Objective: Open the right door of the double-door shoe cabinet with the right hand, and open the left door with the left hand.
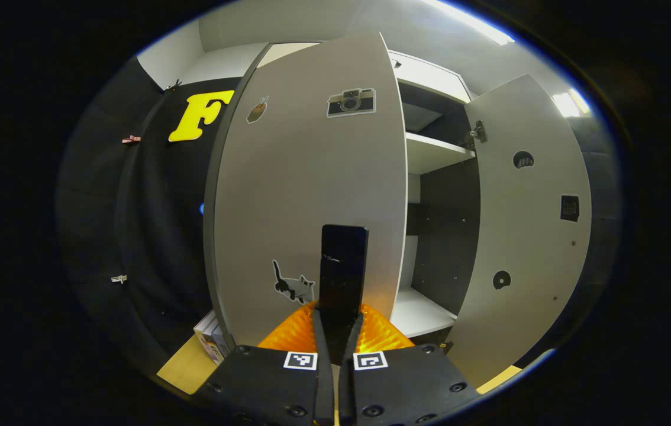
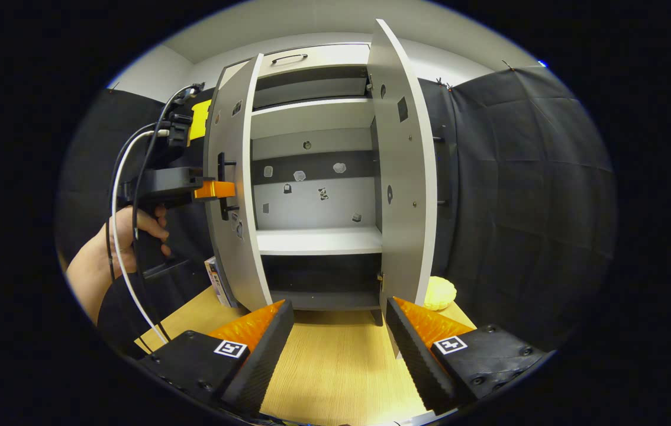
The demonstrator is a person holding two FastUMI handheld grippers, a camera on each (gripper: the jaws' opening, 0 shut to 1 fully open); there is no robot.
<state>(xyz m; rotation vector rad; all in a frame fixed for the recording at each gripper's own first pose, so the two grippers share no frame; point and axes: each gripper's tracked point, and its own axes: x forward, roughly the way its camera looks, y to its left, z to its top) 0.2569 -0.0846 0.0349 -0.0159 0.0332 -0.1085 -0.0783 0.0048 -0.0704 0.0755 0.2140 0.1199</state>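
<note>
The shoe cabinet (image 2: pixel 318 239) stands on a wooden table with both doors swung out. In the left gripper view the grey left door (image 1: pixel 306 177) carries stickers and a black upright handle (image 1: pixel 342 260); my left gripper (image 1: pixel 338 322) is shut on that handle's lower end. The right gripper view shows the same grip from the side: the left gripper (image 2: pixel 217 189), held by a hand (image 2: pixel 113 251), clamps the handle on the left door (image 2: pixel 235 236). The right door (image 2: pixel 403 177) stands wide. My right gripper (image 2: pixel 338 331) is open above the table, apart from the cabinet.
White shelves (image 2: pixel 319 241) and small stickers on the back panel show inside. A yellow round object (image 2: pixel 441 293) lies on the wooden tabletop (image 2: pixel 335 367) behind the right door. A small box (image 2: pixel 215 278) sits by the left door's foot. Black cloth walls surround the booth.
</note>
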